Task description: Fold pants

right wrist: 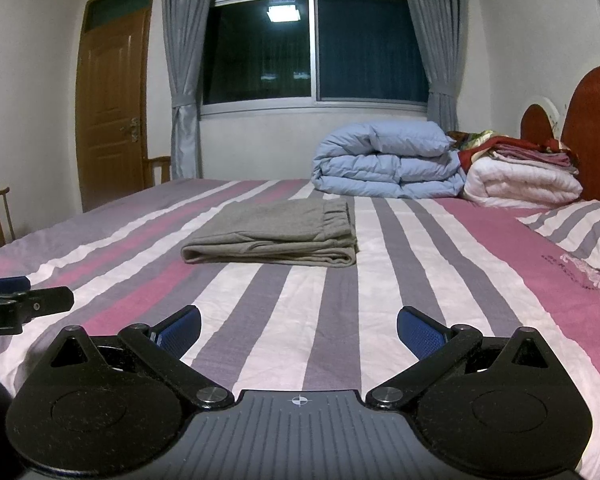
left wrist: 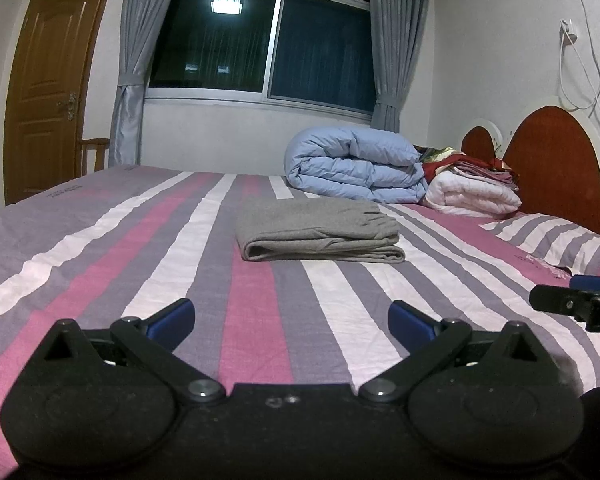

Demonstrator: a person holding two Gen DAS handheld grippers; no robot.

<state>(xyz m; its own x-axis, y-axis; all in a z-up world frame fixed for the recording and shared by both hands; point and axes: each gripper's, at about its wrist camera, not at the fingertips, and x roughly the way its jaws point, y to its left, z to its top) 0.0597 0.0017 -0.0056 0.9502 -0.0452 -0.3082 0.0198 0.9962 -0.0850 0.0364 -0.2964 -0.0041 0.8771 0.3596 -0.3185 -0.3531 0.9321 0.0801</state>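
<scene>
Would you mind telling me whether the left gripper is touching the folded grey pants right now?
Apart. In the left wrist view, the left gripper sits open near the camera, and a wide stretch of striped bedsheet lies bare between its fingertips and the folded grey pants.

One bed (left wrist: pixel 100 240) carries one folded pair of grey pants (left wrist: pixel 318 232), one rolled blue duvet (left wrist: pixel 356 164), one white quilt (left wrist: pixel 472 196), one striped pillow (left wrist: pixel 552 240) — plus two grippers, left (left wrist: pixel 292 322) and right (right wrist: pixel 299 328).

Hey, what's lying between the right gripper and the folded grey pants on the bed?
Nothing but bare striped bedsheet between the open right gripper and the folded grey pants, as the right wrist view shows.
</scene>
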